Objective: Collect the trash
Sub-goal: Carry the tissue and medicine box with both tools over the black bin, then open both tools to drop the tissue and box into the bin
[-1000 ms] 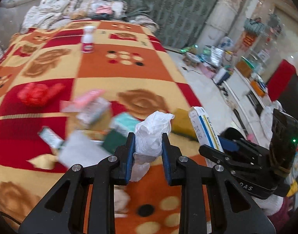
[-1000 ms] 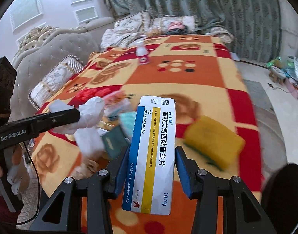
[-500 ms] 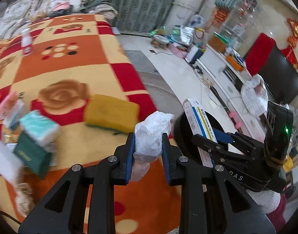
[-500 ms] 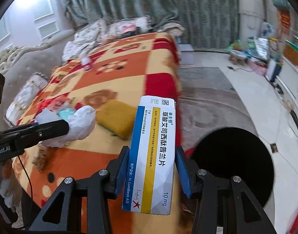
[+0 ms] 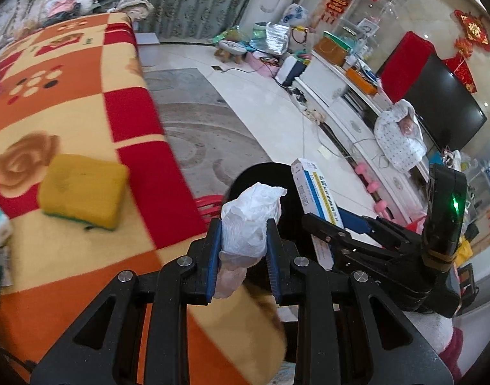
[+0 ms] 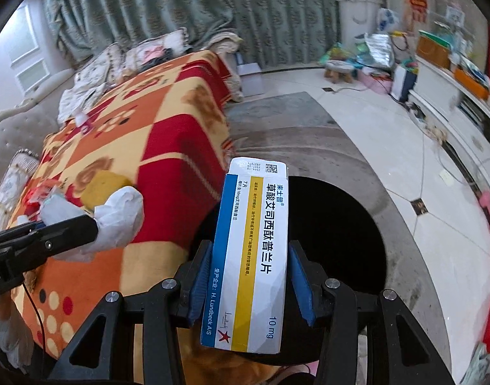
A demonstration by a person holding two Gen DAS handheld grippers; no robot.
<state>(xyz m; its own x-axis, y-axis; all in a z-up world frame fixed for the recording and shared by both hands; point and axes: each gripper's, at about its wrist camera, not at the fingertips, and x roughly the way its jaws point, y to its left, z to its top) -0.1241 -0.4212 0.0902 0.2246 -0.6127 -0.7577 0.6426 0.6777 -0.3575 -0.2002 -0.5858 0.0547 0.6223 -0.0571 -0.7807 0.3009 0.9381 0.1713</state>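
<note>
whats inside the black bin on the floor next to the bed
Nothing can be made out: the black bin shows only a dark opening. The medicine box in the right gripper covers part of it, and in the left view the crumpled tissue hides more.

left gripper [image 5: 244, 250]: jaws clamped, tilted down | right gripper [image 6: 249, 284]: jaws clamped, tilted down
</note>
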